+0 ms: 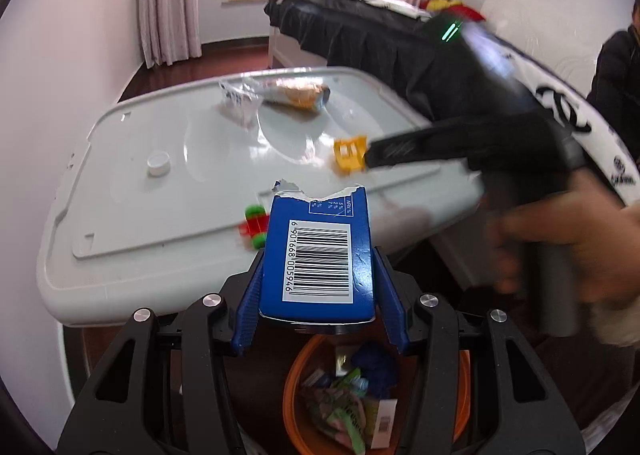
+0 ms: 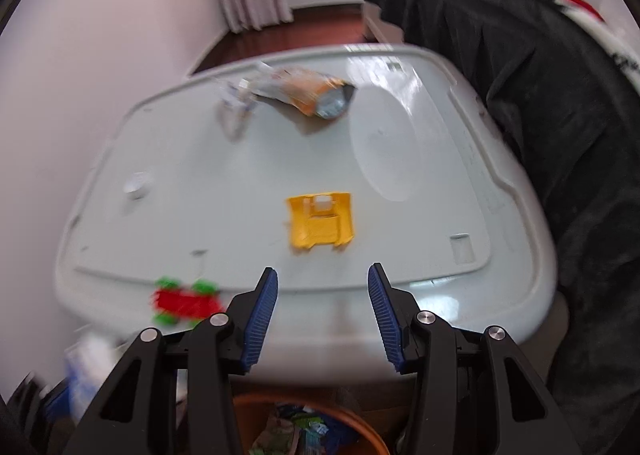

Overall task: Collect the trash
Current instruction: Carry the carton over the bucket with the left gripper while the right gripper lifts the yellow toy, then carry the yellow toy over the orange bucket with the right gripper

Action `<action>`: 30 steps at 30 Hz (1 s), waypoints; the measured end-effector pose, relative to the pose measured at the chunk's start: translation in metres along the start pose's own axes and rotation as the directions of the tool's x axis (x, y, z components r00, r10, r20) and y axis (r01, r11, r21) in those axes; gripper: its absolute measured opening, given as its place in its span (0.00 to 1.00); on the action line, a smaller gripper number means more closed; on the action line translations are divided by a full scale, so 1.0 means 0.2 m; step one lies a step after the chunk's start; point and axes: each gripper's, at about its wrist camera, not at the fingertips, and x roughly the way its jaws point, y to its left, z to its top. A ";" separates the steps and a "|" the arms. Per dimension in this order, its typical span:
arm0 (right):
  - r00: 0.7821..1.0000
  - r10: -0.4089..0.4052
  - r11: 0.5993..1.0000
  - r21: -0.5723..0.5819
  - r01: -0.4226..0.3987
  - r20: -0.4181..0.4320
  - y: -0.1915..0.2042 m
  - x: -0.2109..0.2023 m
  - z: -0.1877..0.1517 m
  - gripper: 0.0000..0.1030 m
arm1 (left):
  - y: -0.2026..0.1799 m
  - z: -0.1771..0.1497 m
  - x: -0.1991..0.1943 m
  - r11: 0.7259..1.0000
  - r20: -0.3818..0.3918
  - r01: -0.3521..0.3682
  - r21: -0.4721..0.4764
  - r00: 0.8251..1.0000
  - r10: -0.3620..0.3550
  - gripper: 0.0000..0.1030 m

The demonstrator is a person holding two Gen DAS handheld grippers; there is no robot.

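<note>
My left gripper (image 1: pixel 318 267) is shut on a blue carton (image 1: pixel 320 243) with a barcode and a torn top, held above an orange bin (image 1: pixel 294 367) that has wrappers in it. On the grey lid (image 1: pixel 180 215) lie an orange snack wrapper (image 1: pixel 296 95), a clear wrapper (image 1: pixel 236 99) and a white bottle cap (image 1: pixel 158 163). My right gripper (image 2: pixel 322 287) is open with nothing between its fingers, just short of a yellow toy piece (image 2: pixel 320 221). The snack wrapper (image 2: pixel 308 95) lies at the lid's far side. In the left wrist view the right gripper (image 1: pixel 370 157) reaches in from the right.
A red and green toy (image 2: pixel 184 301) sits near the lid's front left edge. The bin's rim (image 2: pixel 248 401) shows below the lid's front edge. A bed with a black skirt (image 2: pixel 540 115) stands close on the right. A white wall is on the left.
</note>
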 end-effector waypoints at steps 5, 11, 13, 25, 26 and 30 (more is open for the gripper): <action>0.997 -0.082 0.995 0.048 0.082 -0.005 0.02 0.17 0.05 0.61 | 0.08 0.02 0.00 0.999 0.008 0.012 -0.035 1.000 -0.012 0.48; 0.988 -0.155 0.987 0.055 0.154 0.013 0.03 0.27 0.11 0.70 | 0.10 0.01 0.00 0.998 -0.002 0.022 -0.053 1.000 -0.022 0.48; 0.985 -0.173 0.984 0.054 0.172 0.018 0.04 0.29 0.13 0.71 | 0.11 0.01 0.01 0.998 -0.010 0.027 -0.062 1.000 -0.028 0.48; 0.998 -0.063 0.998 0.019 0.062 0.029 0.06 0.22 0.11 0.33 | 0.10 0.00 0.02 0.996 -0.027 0.039 -0.078 0.999 -0.041 0.48; 0.998 -0.051 0.999 0.011 0.051 0.028 0.05 0.20 0.10 0.33 | 0.10 0.00 0.02 0.996 -0.028 0.039 -0.077 0.999 -0.042 0.48; 1.000 0.004 1.000 -0.017 -0.004 0.023 0.02 0.03 0.00 0.11 | 0.07 0.00 0.04 0.997 -0.045 0.054 -0.061 0.997 -0.057 0.48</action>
